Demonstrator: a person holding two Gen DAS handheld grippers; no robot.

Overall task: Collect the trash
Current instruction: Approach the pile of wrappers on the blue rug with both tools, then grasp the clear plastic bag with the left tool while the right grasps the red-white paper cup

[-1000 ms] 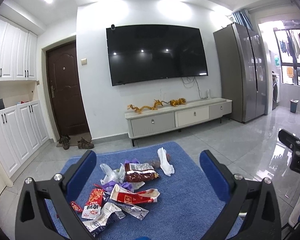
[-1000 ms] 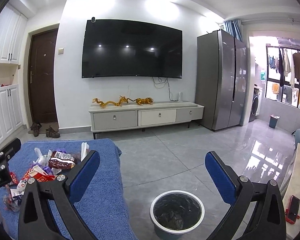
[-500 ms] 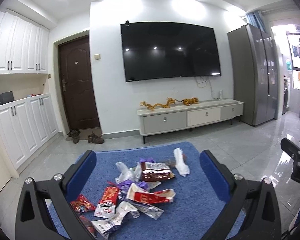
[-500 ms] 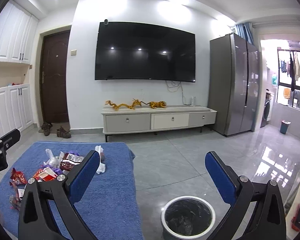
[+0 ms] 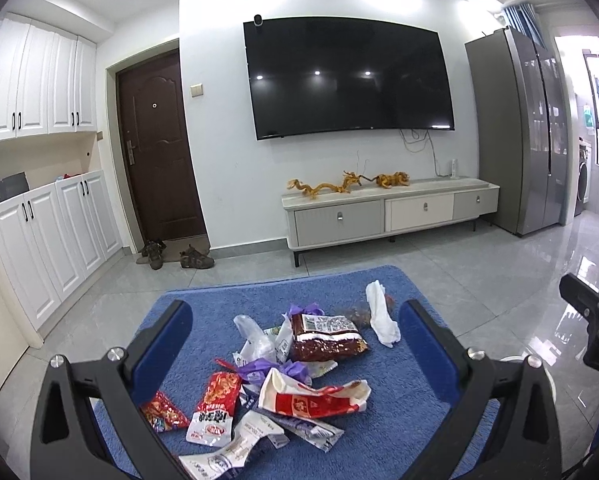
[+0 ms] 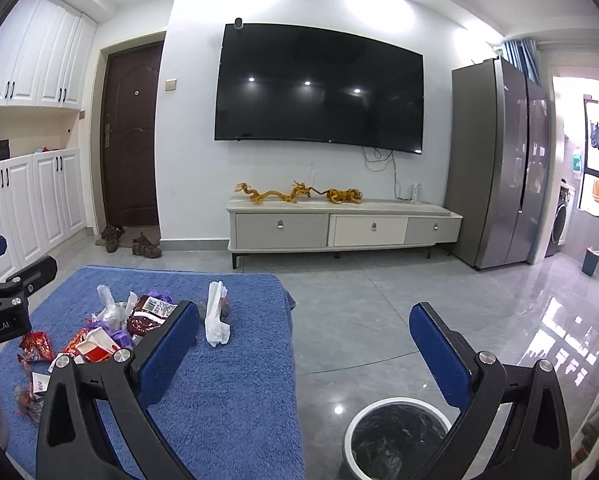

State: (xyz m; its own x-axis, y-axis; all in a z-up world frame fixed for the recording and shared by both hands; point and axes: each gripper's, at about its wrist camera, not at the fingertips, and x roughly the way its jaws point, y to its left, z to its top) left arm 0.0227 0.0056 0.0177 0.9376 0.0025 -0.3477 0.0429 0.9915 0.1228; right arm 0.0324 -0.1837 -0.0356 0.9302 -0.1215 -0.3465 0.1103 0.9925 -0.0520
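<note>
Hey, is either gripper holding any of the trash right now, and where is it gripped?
Neither. The left gripper and right gripper are both open and empty.

- You have one blue mat (image 5: 379, 292) carrying roughly ten wrappers (image 5: 311, 398).
- You have one crumpled white tissue (image 5: 382, 314).
- One bin (image 6: 395, 436) stands on the floor.
- Two shoes (image 5: 175, 254) sit by the door.

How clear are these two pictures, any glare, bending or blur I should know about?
Left wrist view: sharp overall, fisheye bows the TV and door, ceiling lights reflect as dots in the screen, dark corners. Right wrist view: same bending, window glare streaks the glossy floor at right, the bin is cut off at the bottom edge, and the wrappers stay readable.
</note>
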